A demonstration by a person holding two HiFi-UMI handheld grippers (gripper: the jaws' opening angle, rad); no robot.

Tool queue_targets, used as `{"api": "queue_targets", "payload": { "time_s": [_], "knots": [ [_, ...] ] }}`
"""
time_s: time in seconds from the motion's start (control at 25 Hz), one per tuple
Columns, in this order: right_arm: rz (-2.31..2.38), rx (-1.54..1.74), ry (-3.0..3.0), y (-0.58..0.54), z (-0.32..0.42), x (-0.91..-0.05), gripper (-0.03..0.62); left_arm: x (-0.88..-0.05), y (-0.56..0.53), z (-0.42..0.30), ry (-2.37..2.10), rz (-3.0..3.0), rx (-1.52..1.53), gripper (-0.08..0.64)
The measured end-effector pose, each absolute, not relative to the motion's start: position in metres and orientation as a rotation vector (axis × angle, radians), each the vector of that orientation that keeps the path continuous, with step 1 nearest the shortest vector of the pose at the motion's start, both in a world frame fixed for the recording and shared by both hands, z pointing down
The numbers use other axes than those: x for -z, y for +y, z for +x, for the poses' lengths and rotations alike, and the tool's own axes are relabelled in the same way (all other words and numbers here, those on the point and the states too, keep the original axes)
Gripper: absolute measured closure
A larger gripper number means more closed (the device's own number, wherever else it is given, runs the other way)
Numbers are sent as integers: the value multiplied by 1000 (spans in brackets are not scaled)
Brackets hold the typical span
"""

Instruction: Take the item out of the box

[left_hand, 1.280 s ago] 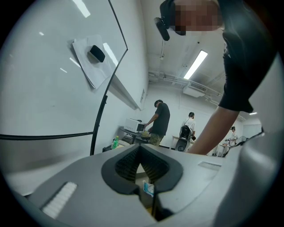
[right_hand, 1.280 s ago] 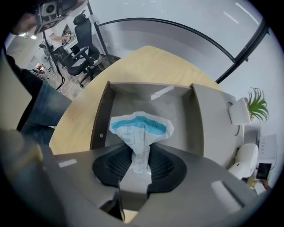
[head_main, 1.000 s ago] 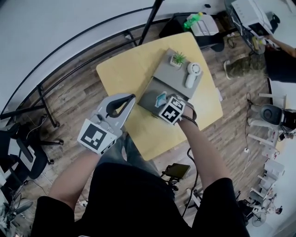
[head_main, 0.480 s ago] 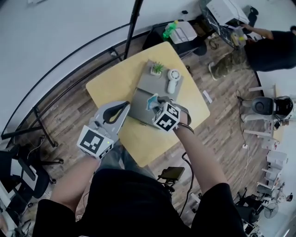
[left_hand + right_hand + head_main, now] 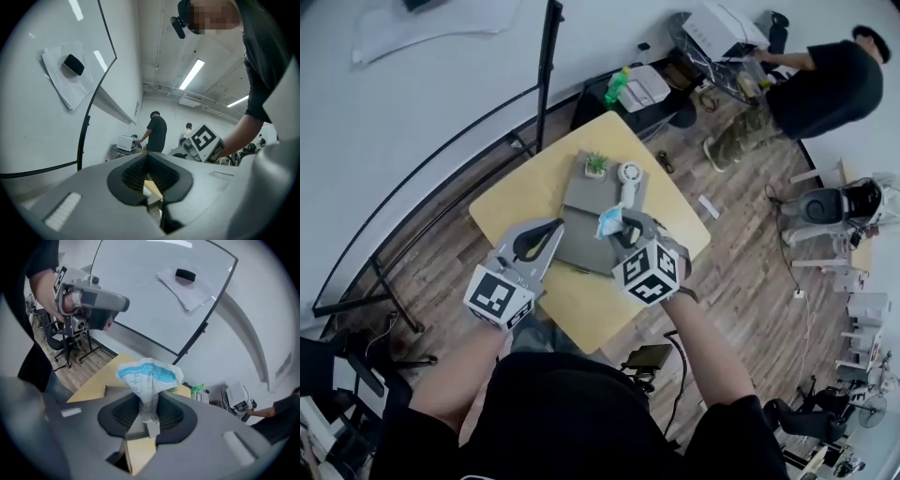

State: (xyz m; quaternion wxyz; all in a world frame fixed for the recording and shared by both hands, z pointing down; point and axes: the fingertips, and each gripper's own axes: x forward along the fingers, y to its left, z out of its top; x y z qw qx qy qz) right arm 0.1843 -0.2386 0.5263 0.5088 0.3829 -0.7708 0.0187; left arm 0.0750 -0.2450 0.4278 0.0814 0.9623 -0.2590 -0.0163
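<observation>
Step in hand: extraction, judged nearly done. The right hand-held gripper (image 5: 149, 416) is clamped on the lower end of the white-and-blue packet (image 5: 149, 376), held over the grey box (image 5: 579, 246) at the middle of the bench (image 5: 516, 202) and apparently clear of it. The left hand-held gripper (image 5: 149, 187) has its jaws together, empty, beside the box's left edge. Next move calls for carrying the packet sideways to bare bench.

No readable text, brand or number. Only black-and-white square markers: on the left gripper (image 5: 553, 225) cube at 8 o'clock of the head view, and on the right gripper (image 5: 623, 234) cube at 4 o'clock. Blue print on the packet (image 5: 149, 373) is illegible.
</observation>
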Motion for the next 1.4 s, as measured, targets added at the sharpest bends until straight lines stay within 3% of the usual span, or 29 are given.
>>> {"api": "queue_targets", "payload": {
  "time_s": [0.68,1.4],
  "knots": [
    [1540,141,-2085,-203,198,-368,485,-374,-237,102,-678,2967,101,561],
    [1987,307,-2233,-145,213,-306,485,-331,-221,109,-659,3059,170,561]
  ]
}}
